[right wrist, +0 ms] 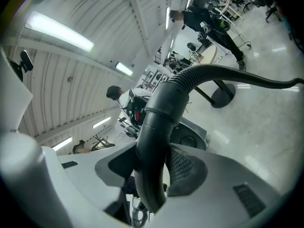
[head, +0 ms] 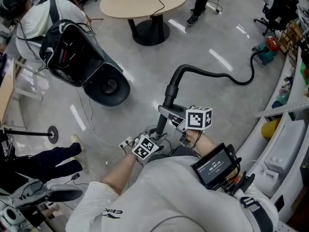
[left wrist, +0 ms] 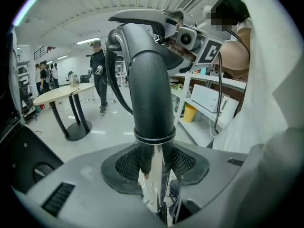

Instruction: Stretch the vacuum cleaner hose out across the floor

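L gripper [left wrist: 154, 167]: jaws partway closed, clamped on the chrome tube [left wrist: 155, 186], just under the black collar. Pads press on both sides.

R gripper [right wrist: 154, 170]: jaws wide but not free. They're clamped round the bent handle [right wrist: 159, 127], the thick black cuff where the hose starts.

Hose [head: 227, 76], where: one end is up in my grippers, close in front of me. It arcs off the handle, drops to the floor and runs to the vac body [head: 267, 50] by the shelving at the far R of the head view.

Hose, heading: long axis runs approx from lower centre to upper R in the head view. My end points up and toward me, the far end at the vac body.

Hose, shape: not straight. There's a hump by the handle, then a sag on the floor and a hooked bend just before the vac body.

Tube axis: steeply upright, tilted a bit. L grip is low on it, R grip above.

Done so far: both grips are on, my end is lifted, and most of the hose lies out across open floor.

Left to do, my guess: pull my end away from the vac body till the hooked bend and sag flatten, then lower the handle end to the floor and let go.

Watch: the round table [head: 140, 1] and black chair shell [head: 91, 66] are well apart from the hose line, so no snag seen. A hard tug could drag the vac body instead of taking up slack.
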`<action>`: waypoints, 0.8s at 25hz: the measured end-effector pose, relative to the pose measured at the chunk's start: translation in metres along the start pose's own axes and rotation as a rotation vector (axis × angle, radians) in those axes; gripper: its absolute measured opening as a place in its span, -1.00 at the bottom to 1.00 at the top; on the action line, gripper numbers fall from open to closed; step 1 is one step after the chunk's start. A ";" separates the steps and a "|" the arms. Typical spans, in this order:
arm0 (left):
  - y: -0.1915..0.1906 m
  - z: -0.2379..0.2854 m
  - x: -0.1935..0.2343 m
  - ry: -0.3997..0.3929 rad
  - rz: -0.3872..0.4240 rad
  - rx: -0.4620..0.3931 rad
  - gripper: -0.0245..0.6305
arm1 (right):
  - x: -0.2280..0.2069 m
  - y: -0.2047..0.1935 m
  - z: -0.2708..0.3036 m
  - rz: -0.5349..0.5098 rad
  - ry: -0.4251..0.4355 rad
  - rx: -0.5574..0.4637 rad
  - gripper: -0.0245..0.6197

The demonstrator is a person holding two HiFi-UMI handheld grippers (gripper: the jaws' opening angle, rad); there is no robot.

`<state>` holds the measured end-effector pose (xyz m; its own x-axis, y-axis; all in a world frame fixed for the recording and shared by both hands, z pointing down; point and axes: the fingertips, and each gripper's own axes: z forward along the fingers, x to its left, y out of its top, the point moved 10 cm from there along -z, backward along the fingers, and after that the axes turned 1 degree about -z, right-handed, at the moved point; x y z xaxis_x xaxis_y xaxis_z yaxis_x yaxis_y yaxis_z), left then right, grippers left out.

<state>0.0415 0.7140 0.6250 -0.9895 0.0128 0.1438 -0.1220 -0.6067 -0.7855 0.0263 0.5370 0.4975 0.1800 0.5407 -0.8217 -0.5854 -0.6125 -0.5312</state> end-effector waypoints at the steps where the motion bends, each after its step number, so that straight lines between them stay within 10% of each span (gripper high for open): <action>1: -0.008 -0.008 0.002 0.007 -0.008 0.000 -0.45 | 0.005 -0.006 0.010 0.000 0.004 0.011 -0.36; 20: -0.140 -0.130 0.015 0.160 -0.126 0.051 -0.45 | 0.072 -0.112 0.155 -0.039 0.079 0.276 -0.36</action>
<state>0.0342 0.9025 0.6590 -0.9667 0.2151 0.1383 -0.2458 -0.6316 -0.7353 -0.0173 0.7338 0.5296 0.2612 0.5073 -0.8212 -0.7677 -0.4065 -0.4953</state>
